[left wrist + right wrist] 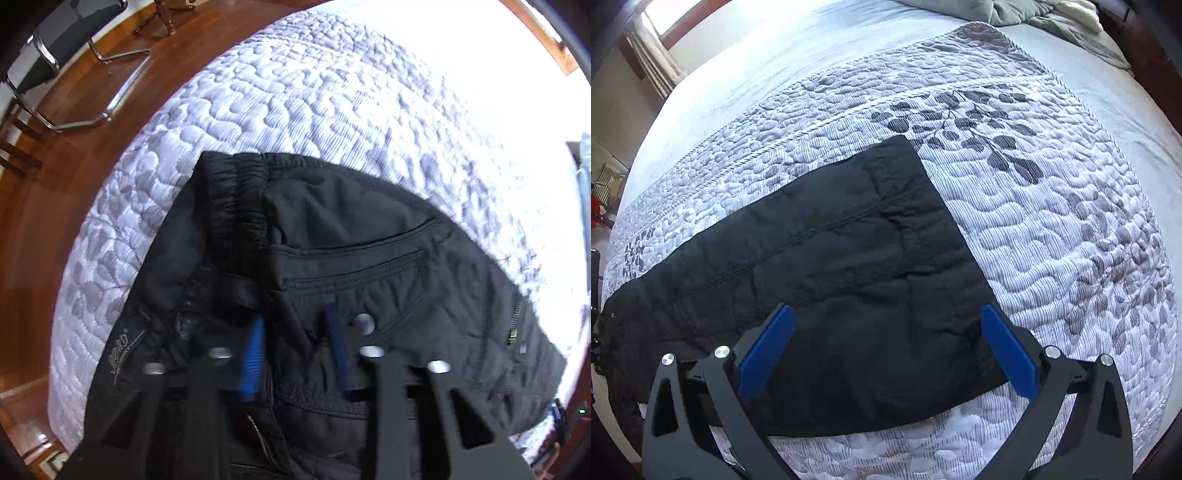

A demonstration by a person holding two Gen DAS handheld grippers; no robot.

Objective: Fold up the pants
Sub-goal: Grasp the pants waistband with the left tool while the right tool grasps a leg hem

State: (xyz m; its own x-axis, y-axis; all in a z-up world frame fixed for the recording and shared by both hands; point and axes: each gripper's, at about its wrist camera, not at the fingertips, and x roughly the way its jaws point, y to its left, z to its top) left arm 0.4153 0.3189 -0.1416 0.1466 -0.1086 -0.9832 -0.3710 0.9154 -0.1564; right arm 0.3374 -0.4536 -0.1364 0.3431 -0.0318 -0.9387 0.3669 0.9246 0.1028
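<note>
Black pants point(369, 266) lie on a quilted bed. In the left wrist view I see the waist end with the elastic waistband and a back pocket. My left gripper point(295, 332) has its blue pads narrowed around a fold of the waist fabric. In the right wrist view the leg end of the pants point(849, 251) lies flat, hem toward the upper right. My right gripper point(886, 325) is open wide and hovers just above the leg fabric, holding nothing.
The grey-and-white leaf-patterned quilt point(1052, 221) covers the bed. A grey blanket heap point(1034, 14) lies at the far end. A wooden floor point(74, 147) and a chrome-framed chair point(55, 55) stand beside the bed on the left.
</note>
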